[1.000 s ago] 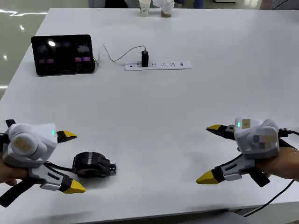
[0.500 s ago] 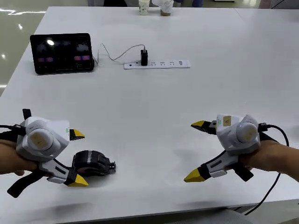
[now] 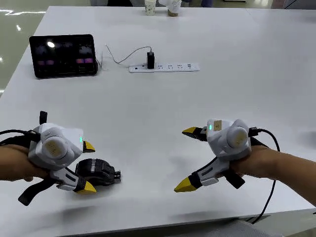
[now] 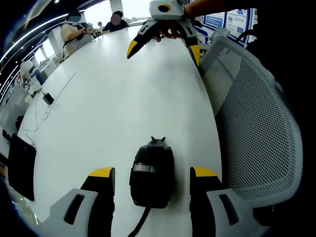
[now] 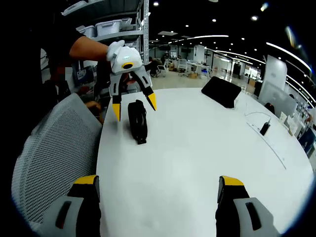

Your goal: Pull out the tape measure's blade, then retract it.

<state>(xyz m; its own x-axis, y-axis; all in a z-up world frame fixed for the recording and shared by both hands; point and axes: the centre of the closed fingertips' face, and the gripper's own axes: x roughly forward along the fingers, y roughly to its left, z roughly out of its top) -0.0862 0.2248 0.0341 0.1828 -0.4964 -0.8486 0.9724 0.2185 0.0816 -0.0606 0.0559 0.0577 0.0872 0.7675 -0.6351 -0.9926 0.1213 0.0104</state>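
A black tape measure (image 3: pixel 98 172) lies on the white table (image 3: pixel 163 108) near its front left edge, blade drawn in. My left gripper (image 3: pixel 88 166) stands open around its rear end, one yellow tip on either side, not pinching it. In the left gripper view the tape measure (image 4: pixel 152 171) sits between the yellow fingertips (image 4: pixel 101 172) with a gap on each side. My right gripper (image 3: pixel 186 158) is open over bare table, well to the right of the case. From the right gripper view, the tape measure (image 5: pixel 138 120) and the left gripper (image 5: pixel 133 103) lie straight ahead.
At the back left a dark tablet (image 3: pixel 62 55) stands on the table, and a white power strip (image 3: pixel 165 67) with a plugged charger and cable lies beside it. Two paper cups (image 3: pixel 151 7) are at the far edge. A mesh chair (image 4: pixel 256 123) is by the table's front edge.
The left gripper has moved in around the tape measure's rear end. The right gripper has moved left toward it, still open. The tape measure has not moved.
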